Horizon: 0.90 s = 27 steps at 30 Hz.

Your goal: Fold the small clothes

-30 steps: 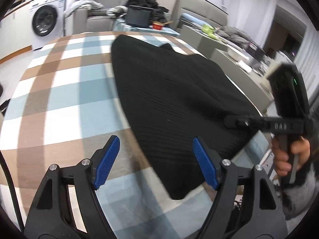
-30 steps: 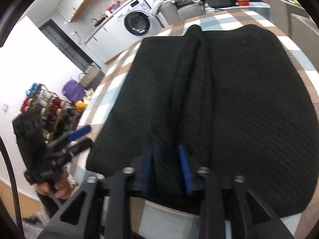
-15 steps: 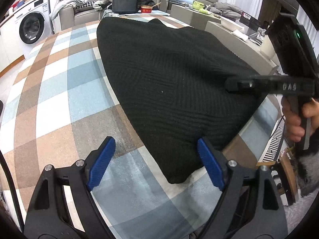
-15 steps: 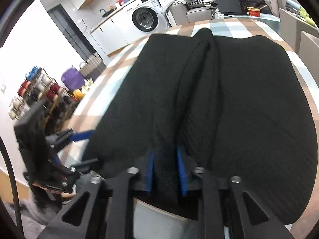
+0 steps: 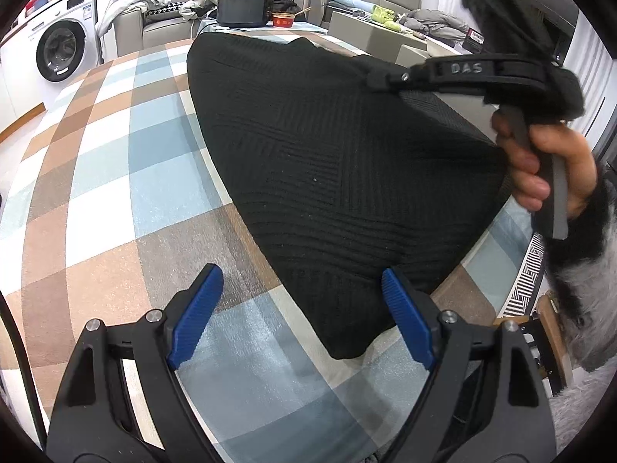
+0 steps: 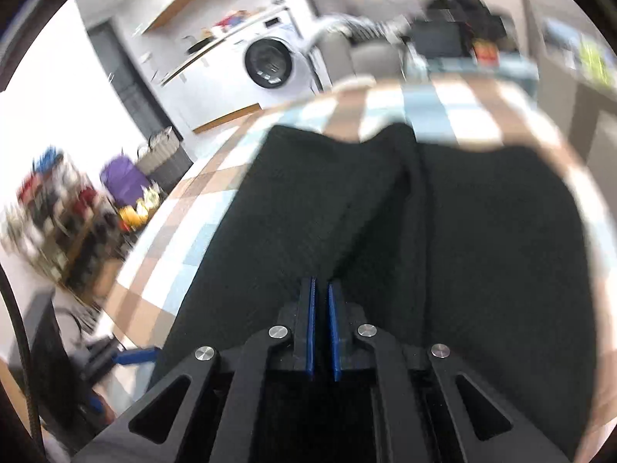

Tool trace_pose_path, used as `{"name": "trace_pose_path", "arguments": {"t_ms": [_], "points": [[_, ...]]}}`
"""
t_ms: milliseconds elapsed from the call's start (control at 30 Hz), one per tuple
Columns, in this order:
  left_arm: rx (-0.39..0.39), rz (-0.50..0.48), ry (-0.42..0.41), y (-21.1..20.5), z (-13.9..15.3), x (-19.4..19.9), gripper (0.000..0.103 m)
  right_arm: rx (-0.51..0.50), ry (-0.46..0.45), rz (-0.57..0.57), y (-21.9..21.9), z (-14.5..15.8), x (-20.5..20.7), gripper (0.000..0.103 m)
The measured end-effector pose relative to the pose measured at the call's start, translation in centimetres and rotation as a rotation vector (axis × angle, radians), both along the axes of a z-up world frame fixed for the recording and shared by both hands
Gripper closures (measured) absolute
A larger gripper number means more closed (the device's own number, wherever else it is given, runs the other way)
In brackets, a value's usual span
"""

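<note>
A black knit garment (image 5: 327,162) lies spread on the checked tablecloth (image 5: 96,177). My left gripper (image 5: 304,308) is open and empty, just short of the garment's near corner. My right gripper (image 6: 321,308) is shut on a pinched ridge of the black garment (image 6: 482,239) and lifts its near edge off the table. It also shows in the left wrist view (image 5: 389,77), raised at the upper right with the cloth hanging from it. The right wrist view is motion-blurred.
A washing machine (image 5: 58,54) stands at the far left. A sofa with clothes and a dark box (image 5: 241,9) lies beyond the table. Grey tables (image 5: 385,34) stand at the right. A cluttered shelf (image 6: 58,208) is left of the table.
My right gripper has closed tighter on the garment and risen, lifting its edge up and over. My left gripper stayed open and drew a little closer to the near corner.
</note>
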<state>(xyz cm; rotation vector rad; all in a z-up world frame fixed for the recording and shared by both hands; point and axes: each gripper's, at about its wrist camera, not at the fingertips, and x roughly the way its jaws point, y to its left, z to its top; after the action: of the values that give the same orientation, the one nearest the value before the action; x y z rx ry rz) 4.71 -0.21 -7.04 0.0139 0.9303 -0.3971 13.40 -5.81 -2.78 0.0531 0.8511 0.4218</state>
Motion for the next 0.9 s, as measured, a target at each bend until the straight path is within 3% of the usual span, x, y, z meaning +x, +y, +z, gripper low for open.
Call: {"name": "trace_pose_path", "arguments": {"t_ms": [67,167,300,433,500,600,667,767,867,900], "points": [[0.003,0.001,-0.001,-0.1,0.0,0.0,0.02,-0.055,0.005,-0.026,0.1,-0.5,0.5,0.097],[0.009,0.004,0.001,-0.1,0.1,-0.2,0.02,-0.075,0.1,-0.051,-1.1,-2.6,1.2,0.096],[0.005,0.032,-0.024,0.5,0.9,-0.3,0.02,0.137,0.187,-0.036,-3.9,-2.4,-0.1,0.081],[-0.035,0.075,-0.029,1.4,1.4,0.1,0.02,0.227,0.259,-0.017,-3.7,-3.3,-2.0,0.081],[-0.046,0.091,-0.02,1.8,1.3,0.3,0.02,0.188,0.228,-0.007,-2.9,-3.3,-2.2,0.081],[-0.064,0.125,-0.014,2.3,1.2,0.5,0.02,0.142,0.174,-0.013,-2.1,-2.9,-2.3,0.096],[-0.083,0.15,-0.013,2.9,1.3,0.9,0.02,0.116,0.105,-0.016,-2.4,-1.9,-3.2,0.096],[-0.11,0.206,0.006,4.0,0.9,1.4,0.02,0.048,0.177,-0.029,-2.5,-3.2,-2.9,0.095],[-0.138,0.249,0.025,5.1,0.5,1.8,0.02,0.13,0.175,-0.023,-4.0,-3.2,-2.8,0.08],[-0.149,0.265,0.028,5.4,0.4,2.0,0.02,0.142,0.162,-0.032,-4.5,-3.2,-2.6,0.07]]}}
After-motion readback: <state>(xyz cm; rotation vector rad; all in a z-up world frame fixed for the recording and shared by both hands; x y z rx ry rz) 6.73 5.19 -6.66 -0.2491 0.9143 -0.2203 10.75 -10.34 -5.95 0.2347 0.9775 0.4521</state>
